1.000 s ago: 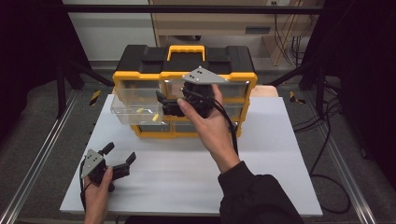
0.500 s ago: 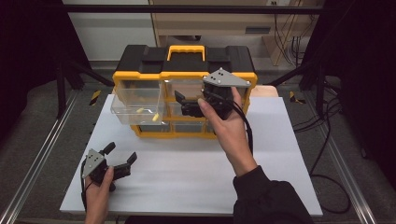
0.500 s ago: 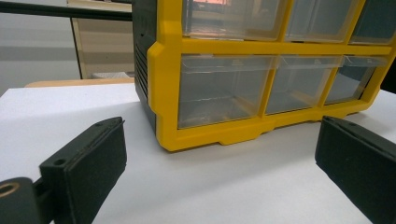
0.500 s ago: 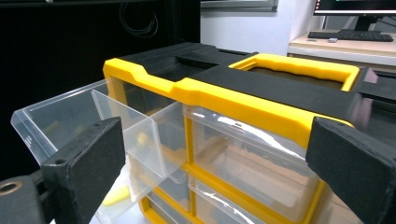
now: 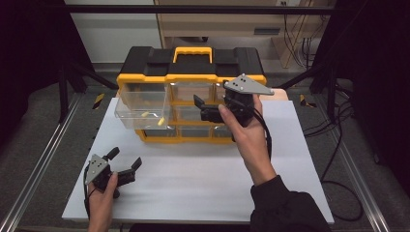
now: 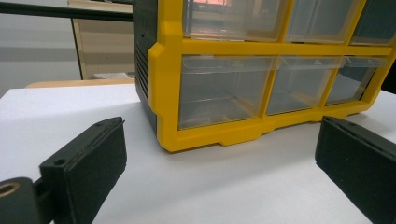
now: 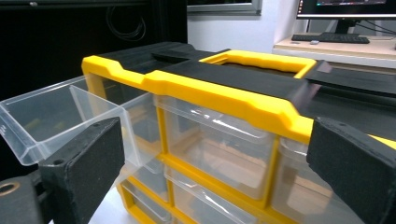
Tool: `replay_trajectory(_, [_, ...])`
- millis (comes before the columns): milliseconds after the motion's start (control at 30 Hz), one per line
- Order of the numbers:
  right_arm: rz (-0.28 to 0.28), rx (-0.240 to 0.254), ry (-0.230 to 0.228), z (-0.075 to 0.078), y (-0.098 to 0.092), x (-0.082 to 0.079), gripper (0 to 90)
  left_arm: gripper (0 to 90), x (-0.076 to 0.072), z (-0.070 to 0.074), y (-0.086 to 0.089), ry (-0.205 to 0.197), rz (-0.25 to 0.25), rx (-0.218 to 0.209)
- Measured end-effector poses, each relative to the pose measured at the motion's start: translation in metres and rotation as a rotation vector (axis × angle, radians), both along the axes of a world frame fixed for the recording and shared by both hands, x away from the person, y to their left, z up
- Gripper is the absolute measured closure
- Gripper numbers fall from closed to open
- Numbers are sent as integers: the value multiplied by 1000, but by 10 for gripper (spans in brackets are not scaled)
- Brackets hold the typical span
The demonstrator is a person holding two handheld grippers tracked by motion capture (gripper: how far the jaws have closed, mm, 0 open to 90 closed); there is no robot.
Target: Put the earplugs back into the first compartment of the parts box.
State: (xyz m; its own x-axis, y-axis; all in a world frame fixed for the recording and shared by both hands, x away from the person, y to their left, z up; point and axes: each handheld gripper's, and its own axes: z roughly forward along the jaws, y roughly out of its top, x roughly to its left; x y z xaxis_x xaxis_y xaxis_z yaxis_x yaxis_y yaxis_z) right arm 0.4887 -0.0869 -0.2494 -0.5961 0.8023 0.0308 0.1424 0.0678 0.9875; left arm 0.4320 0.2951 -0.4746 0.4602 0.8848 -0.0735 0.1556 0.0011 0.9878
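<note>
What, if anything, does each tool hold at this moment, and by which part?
Nothing is held. The left tool rests open on the white table, and the right tool hangs open before the yellow drawer organizer, nothing between its jaws.

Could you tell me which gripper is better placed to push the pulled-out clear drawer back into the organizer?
The right gripper, probably. It is open and raised in front of the organizer, beside the pulled-out drawer. The left gripper is open low on the table, well short of the drawer.
</note>
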Motion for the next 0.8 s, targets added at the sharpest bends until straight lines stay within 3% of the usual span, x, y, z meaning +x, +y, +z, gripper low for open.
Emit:
replay_trajectory(333, [-32, -3, -11, -3, -23, -6, 44, 19, 0, 1, 2, -5, 3, -3])
replay_trajectory(567, [-64, 23, -23, -5, -45, -10, 46, 18, -2, 1, 1, -2, 0, 3])
replay_trajectory(800, [-87, 19, -20, -15, -61, -14, 44, 18, -2, 1, 2, -4, 3, -1])
